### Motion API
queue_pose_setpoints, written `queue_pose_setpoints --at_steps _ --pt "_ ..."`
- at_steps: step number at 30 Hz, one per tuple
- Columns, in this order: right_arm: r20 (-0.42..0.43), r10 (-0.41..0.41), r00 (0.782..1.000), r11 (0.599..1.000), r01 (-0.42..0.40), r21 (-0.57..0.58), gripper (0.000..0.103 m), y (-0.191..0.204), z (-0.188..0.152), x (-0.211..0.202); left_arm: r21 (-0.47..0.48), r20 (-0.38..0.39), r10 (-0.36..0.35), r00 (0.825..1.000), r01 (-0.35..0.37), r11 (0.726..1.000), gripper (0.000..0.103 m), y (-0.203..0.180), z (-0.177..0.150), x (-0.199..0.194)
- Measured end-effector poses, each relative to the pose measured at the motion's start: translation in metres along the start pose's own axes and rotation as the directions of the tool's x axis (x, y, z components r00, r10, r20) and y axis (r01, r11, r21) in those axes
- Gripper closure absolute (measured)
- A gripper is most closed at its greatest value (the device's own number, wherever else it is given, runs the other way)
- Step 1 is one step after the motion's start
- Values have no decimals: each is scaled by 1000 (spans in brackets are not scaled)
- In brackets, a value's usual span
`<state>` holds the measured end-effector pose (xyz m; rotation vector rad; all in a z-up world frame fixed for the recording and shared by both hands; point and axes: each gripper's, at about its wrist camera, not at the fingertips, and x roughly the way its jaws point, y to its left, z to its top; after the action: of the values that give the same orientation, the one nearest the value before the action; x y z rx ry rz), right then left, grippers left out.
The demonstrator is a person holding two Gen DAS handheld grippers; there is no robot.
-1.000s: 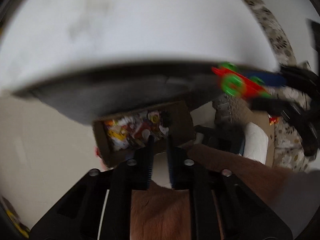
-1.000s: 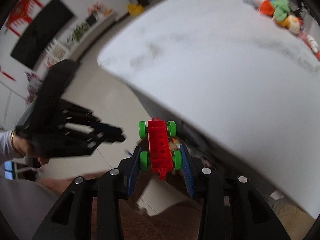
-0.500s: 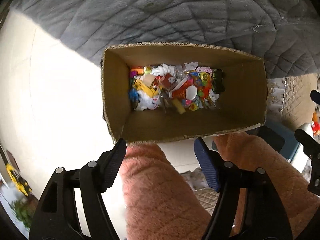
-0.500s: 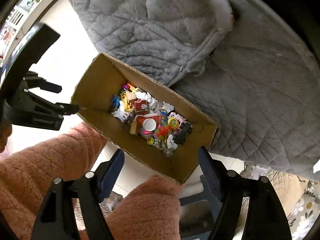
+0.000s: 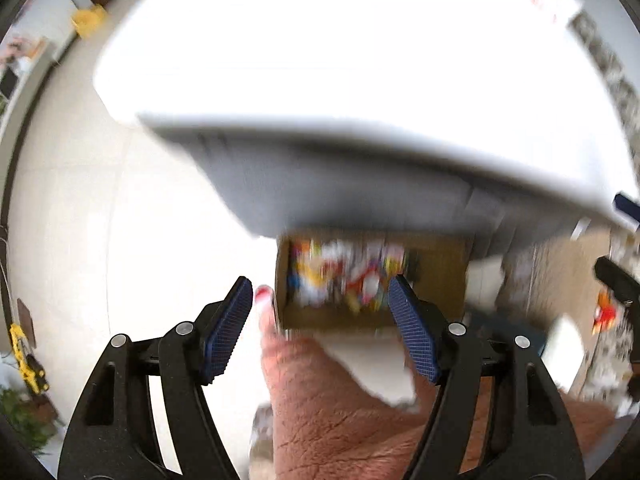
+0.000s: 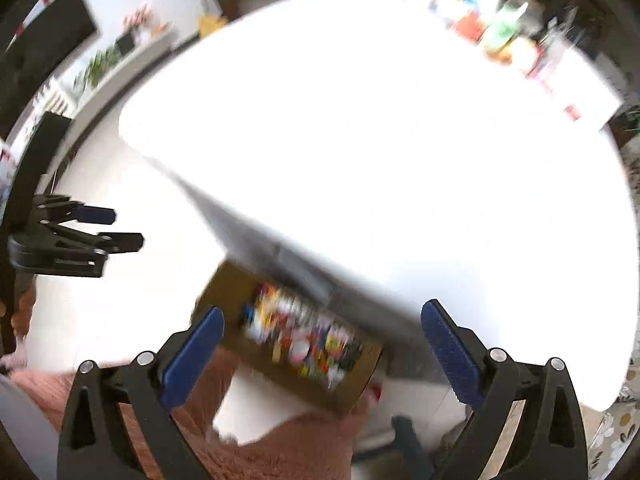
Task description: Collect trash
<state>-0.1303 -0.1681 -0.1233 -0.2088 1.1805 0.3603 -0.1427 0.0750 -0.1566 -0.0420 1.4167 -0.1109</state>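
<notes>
A brown cardboard box (image 5: pixel 440 264) stands on the floor under the table edge, holding several colourful bits of trash, all blurred. My left gripper (image 5: pixel 318 292) hangs above it, open and holding nothing. In the right wrist view the same box (image 6: pixel 224 292) shows between the fingers of my right gripper (image 6: pixel 320 312), whose jaws are opening wide with nothing in them. The left gripper (image 6: pixel 80 236) appears there at the left, also open.
A big white table (image 5: pixel 340 60) fills the upper half of both views, with a row of toys and bottles (image 6: pixel 492 28) along its far end. A person's legs in pink fleece (image 5: pixel 320 400) sit just below the grippers. Pale floor tiles (image 5: pixel 100 240) lie to the left.
The red toy car with green wheels has left the right gripper's jaws, which now stand wide. The left gripper went from shut to open. Both views swung from the box up to the table.
</notes>
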Motion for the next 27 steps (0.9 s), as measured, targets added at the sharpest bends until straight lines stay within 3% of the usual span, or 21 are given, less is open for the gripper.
queue_pose_setpoints --at_steps 3,6,10,11,12,13,16,19,27 --pt "121 -31 992 999 26 45 6 -10 29 -34 -7 162 14 987 -13 1000 34 -8 34 -53" --pt "268 -75 960 995 55 80 6 -15 59 -69 0 316 5 949 -6 1000 34 -21 65 -102" --pt "411 -198 890 979 158 131 6 -21 93 -114 21 485 -18 874 9 1000 32 -45 101 -164" --pt "439 -235 867 970 183 158 6 -24 101 -126 23 511 -14 859 3 1000 22 -49 108 -175" --pt "458 -267 848 961 198 193 6 -28 107 -137 28 534 -11 846 -5 1000 18 -53 112 -184" --pt "470 -283 836 955 201 218 6 -33 108 -146 38 572 -7 820 -18 999 18 -60 117 -198" --pt "506 -323 800 935 189 298 6 -48 117 -175 44 634 12 773 -51 998 13 -74 127 -226" --pt "525 -379 762 911 206 359 5 -60 126 -197 50 668 -3 744 -41 998 13 -87 138 -244" --pt "556 -462 691 876 258 407 5 -71 131 -231 54 727 -15 687 -35 998 12 -99 151 -277"
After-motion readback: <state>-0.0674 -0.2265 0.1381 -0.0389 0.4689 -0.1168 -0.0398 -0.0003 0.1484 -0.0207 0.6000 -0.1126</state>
